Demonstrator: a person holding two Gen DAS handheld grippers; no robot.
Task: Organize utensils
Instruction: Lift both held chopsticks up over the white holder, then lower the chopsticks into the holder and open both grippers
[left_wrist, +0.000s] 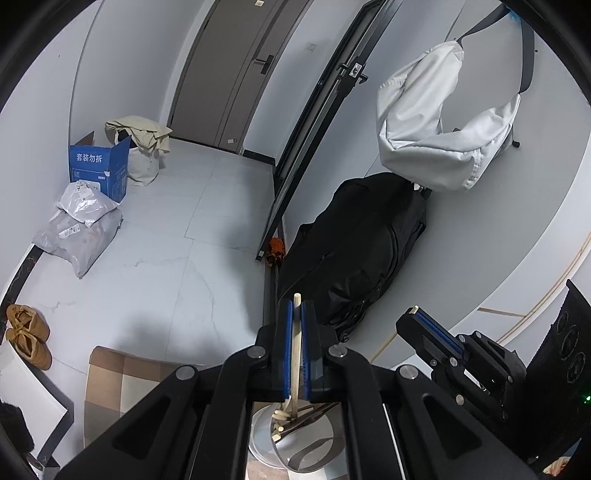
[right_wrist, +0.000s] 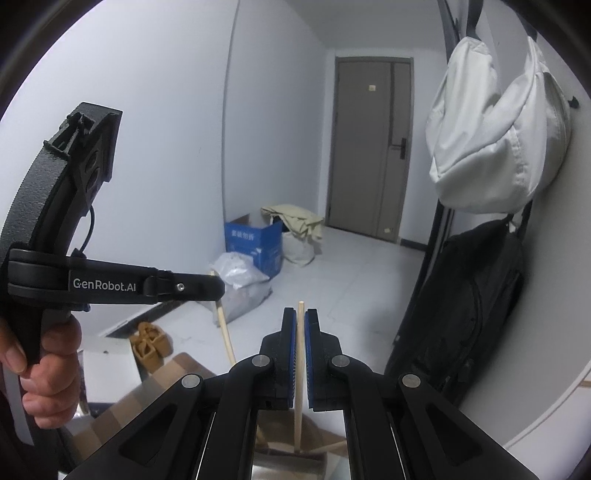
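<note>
My grippers are matte black with blue ribbed pads (left_wrist: 289, 354) and silver pivot screws (right_wrist: 191, 381); the left gripper (right_wrist: 207, 286) reads "GenRobot.AI" in white.

The left gripper (left_wrist: 297, 308) is closed on a chopstick (left_wrist: 295, 350) that stands between its pads and projects past the fingertips. Below it, the stick's lower end sits in a holder (left_wrist: 266, 435) among other utensils (left_wrist: 314, 411). The right gripper (right_wrist: 300, 314) grips a second chopstick (right_wrist: 300, 369) in the same manner and lies to the right of the left gripper. Beyond both, on the floor (left_wrist: 166, 258), a box (left_wrist: 99, 168) stands against the left wall, with parcels (left_wrist: 79, 229) in front of it and shoes (left_wrist: 27, 336) nearer. On the right wall, a jacket (left_wrist: 436, 122) hangs above a backpack (left_wrist: 354, 251). A door (right_wrist: 369, 147) closes the far end.
</note>
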